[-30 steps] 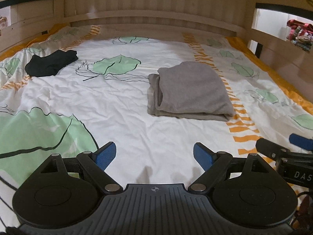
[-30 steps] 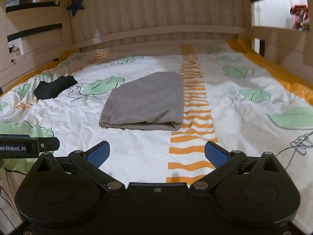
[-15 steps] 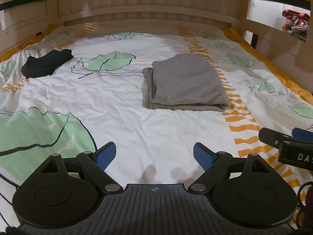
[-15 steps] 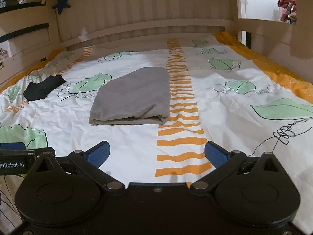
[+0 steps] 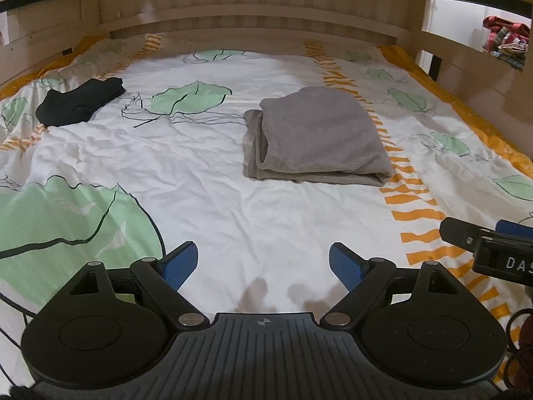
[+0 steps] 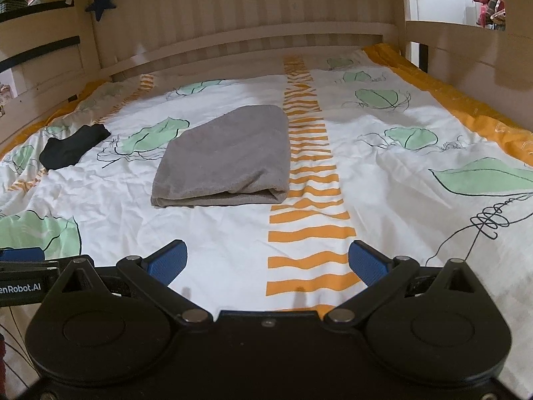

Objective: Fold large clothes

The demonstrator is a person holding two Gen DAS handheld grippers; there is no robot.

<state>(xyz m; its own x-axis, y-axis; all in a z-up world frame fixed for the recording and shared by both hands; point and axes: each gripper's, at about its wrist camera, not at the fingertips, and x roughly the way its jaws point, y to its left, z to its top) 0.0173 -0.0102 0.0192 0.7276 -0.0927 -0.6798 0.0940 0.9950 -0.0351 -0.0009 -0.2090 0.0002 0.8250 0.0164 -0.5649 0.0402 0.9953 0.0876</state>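
A grey garment (image 5: pixel 316 136) lies folded into a flat rectangle on the bed, beside the orange striped band; it also shows in the right wrist view (image 6: pixel 226 160). My left gripper (image 5: pixel 263 263) is open and empty, low over the sheet well short of the garment. My right gripper (image 6: pixel 268 260) is open and empty, also short of the garment, over the orange band. The right gripper's side shows at the right edge of the left wrist view (image 5: pixel 493 246).
A black garment (image 5: pixel 80 101) lies bunched at the far left of the bed, also in the right wrist view (image 6: pixel 71 146). The leaf-print sheet (image 5: pixel 200 180) is wrinkled. Wooden rails and a headboard (image 6: pixel 250 33) enclose the bed on three sides.
Both grippers have drawn back and shifted slightly, so the folded grey garment sits a little farther off in both views. Both stay open and empty.
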